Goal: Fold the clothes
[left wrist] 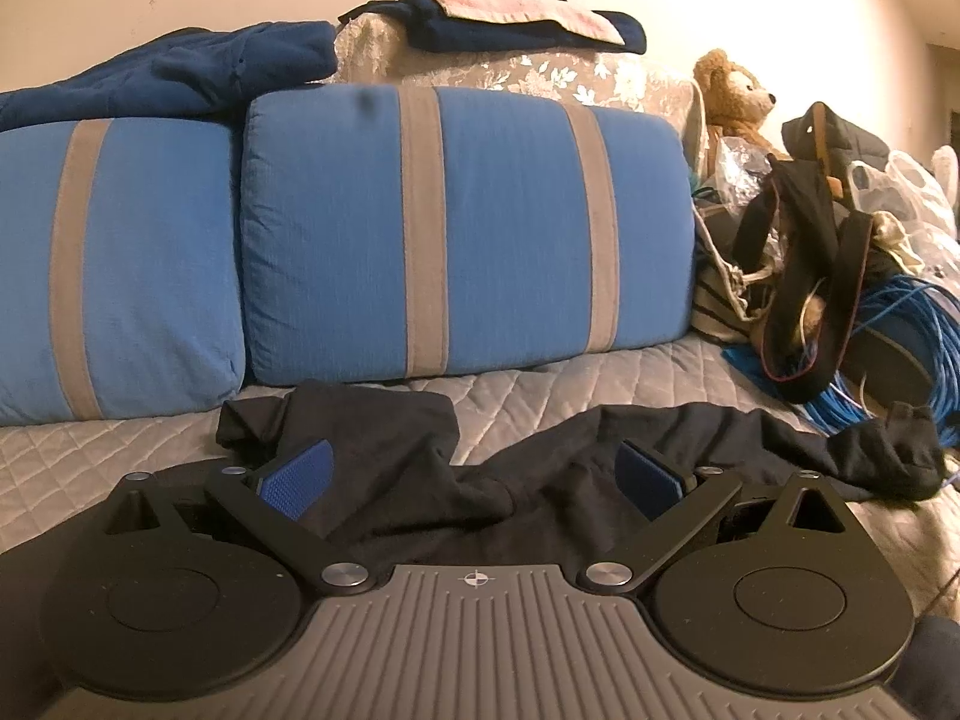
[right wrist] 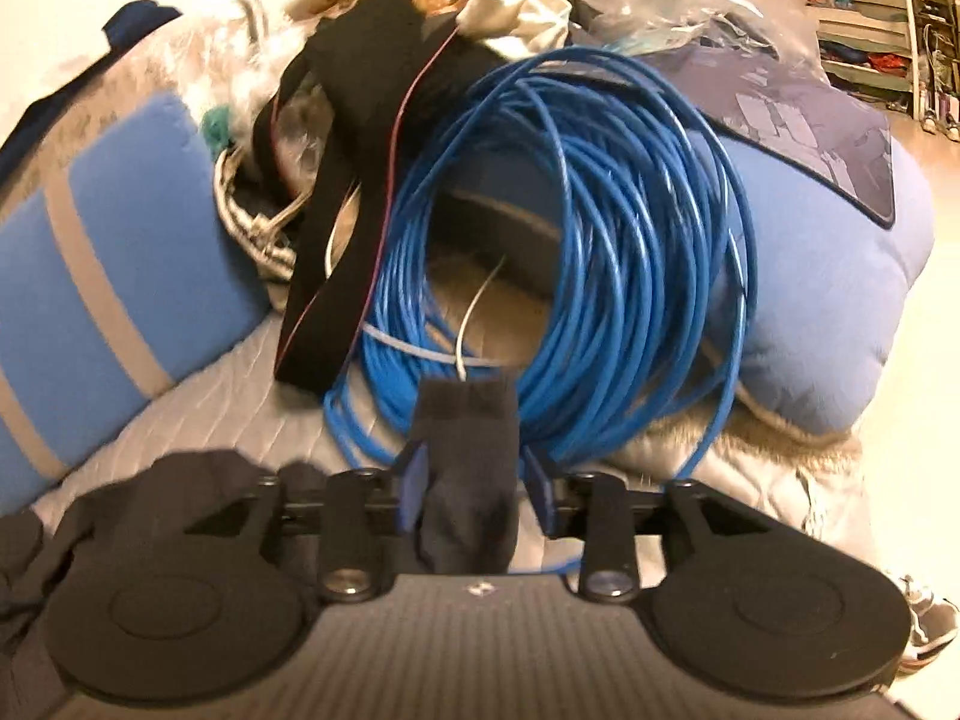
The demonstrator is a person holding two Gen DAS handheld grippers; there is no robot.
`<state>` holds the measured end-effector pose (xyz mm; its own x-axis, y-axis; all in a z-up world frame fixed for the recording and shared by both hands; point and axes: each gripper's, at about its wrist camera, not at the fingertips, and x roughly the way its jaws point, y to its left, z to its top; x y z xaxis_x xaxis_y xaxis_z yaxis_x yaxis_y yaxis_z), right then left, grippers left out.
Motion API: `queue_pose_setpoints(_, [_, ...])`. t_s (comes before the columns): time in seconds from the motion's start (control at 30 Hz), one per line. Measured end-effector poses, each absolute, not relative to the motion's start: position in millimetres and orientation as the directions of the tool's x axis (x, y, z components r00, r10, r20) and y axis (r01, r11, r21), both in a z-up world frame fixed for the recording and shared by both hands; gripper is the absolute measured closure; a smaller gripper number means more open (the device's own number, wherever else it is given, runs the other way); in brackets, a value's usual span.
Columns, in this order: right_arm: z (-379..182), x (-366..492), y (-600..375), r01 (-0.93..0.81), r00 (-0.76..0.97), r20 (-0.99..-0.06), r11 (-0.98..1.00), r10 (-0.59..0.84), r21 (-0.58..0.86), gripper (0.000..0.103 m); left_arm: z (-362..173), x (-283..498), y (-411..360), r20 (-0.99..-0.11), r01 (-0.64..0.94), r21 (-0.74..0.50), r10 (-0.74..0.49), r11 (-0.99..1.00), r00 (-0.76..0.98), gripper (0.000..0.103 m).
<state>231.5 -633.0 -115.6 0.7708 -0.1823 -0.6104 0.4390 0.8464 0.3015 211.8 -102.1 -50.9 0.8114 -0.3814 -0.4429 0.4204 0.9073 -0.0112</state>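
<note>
Lying crumpled on grey quilted bed cover [left wrist: 540, 384], black cloth garment [left wrist: 456, 480] sits under wide-open left tool [left wrist: 474, 471]; right tool [right wrist: 474, 486] clamped on dark sock [right wrist: 471, 456] w/ blue cable coil [right wrist: 600, 240] behind.

My right gripper [right wrist: 474, 489] pinches a dark sock [right wrist: 471, 468] (blue pads either side), just before the blue cable coil [right wrist: 600, 228].

Striped blue cushions [left wrist: 462, 228]; teddy bear [left wrist: 735, 93]; blue cable coil [right wrist: 576, 252] on quilted cover [left wrist: 600, 384]
</note>
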Motion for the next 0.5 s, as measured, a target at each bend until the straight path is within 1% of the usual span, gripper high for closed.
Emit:
queue_pose_setpoints(0.17, [-129.8,252.3,-646.5,0.441,0.757,-0.623,0.858,-0.197,0.264,0.048,-51.6,212.4,-102.0,-0.446,0.417,-0.012,-0.379,0.909,0.811,0.0])
queue_pose_setpoints(0.27, [-137.9,264.5,-653.6,0.441,0.748,-0.631,0.864,-0.204,0.243,0.05,-52.0,212.5,-102.2,-0.448,0.418,-0.012,-0.379,0.908,0.81,0.0])
queue_pose_setpoints(0.3, [-139.3,267.3,-652.7,0.44,0.742,-0.64,0.865,-0.199,0.241,0.052,-52.0,212.6,-102.2,-0.449,0.419,-0.012,-0.379,0.908,0.809,0.0])
queue_pose_setpoints(0.33, [-140.8,270.1,-651.7,0.438,0.736,-0.649,0.866,-0.193,0.239,0.073,-52.0,212.9,-102.1,-0.449,0.42,-0.012,-0.38,0.908,0.809,0.0])
queue_pose_setpoints(0.37, [-141.8,272.6,-650.2,0.434,0.731,-0.657,0.869,-0.186,0.237,0.08,-52.0,213.2,-102.2,-0.45,0.42,-0.012,-0.38,0.908,0.808,0.0])
queue_pose_setpoints(0.4, [-141.3,273.8,-647.2,0.421,0.73,-0.661,0.877,-0.175,0.232,0.091,-51.9,213.4,-102.2,-0.45,0.419,-0.013,-0.379,0.908,0.808,0.0])
queue_pose_setpoints(0.5, [-124.7,272.3,-635.3,0.408,0.728,-0.655,0.896,-0.203,0.176,0.092,-52.2,213.9,-101.4,-0.452,0.411,-0.016,-0.373,0.912,0.81,0.0])
